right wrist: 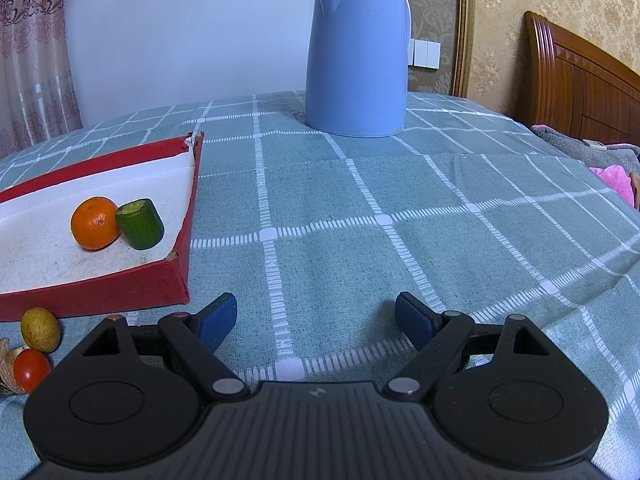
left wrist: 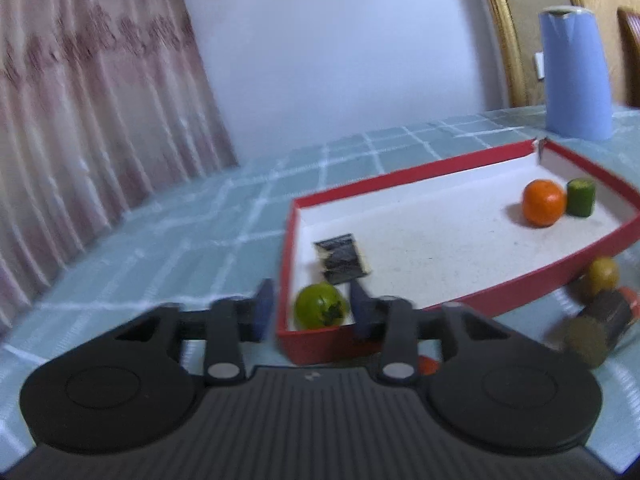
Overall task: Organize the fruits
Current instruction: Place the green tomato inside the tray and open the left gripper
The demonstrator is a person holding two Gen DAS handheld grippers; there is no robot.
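A red tray (left wrist: 500, 156) with a white floor lies on the checked cloth. In the left wrist view a green tomato (left wrist: 320, 312) sits in its near corner, between the fingers of my open left gripper (left wrist: 310, 312), whose left finger is outside the tray wall. An orange (left wrist: 543, 202) and a green cucumber piece (left wrist: 580, 197) sit at the far end; both show in the right wrist view, the orange (right wrist: 95, 222) and the cucumber piece (right wrist: 140, 224). My right gripper (right wrist: 316, 316) is open and empty over the cloth, right of the tray (right wrist: 120, 296).
A blue kettle (right wrist: 358, 52) stands at the back of the table. A yellow-green fruit (right wrist: 40, 329) and a red tomato (right wrist: 31, 368) lie on the cloth outside the tray. A dark paper scrap (left wrist: 341, 258) lies in the tray. Bed and clothes are at the right.
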